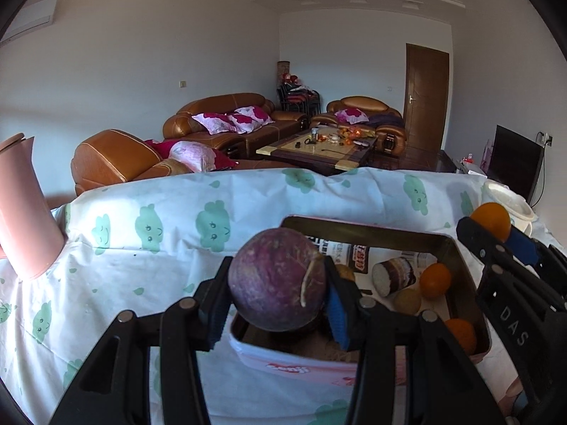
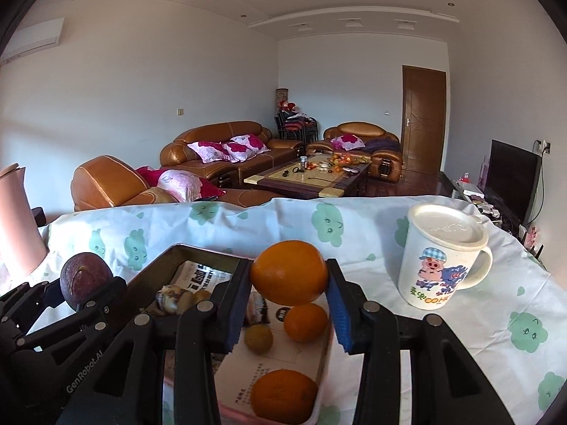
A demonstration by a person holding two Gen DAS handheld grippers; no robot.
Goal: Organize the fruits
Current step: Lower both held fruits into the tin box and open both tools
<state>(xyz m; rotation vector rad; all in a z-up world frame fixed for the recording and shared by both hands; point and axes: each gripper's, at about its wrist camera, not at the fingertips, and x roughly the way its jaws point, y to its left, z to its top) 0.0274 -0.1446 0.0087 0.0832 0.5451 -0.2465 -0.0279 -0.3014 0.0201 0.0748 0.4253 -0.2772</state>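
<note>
Left gripper (image 1: 278, 295) clamped on a purple fruit (image 1: 276, 279), right gripper (image 2: 288, 288) clamped on an orange (image 2: 288, 272), both held above the tray (image 2: 198, 255) on the desk (image 2: 443, 322), two more oranges (image 2: 305, 322) below the right gripper, mug (image 2: 441, 255) to its right

A pink jug (image 1: 24, 209) is cut off by the left edge. Small items on the distant coffee table (image 2: 312, 177) are too small to identify.
</note>
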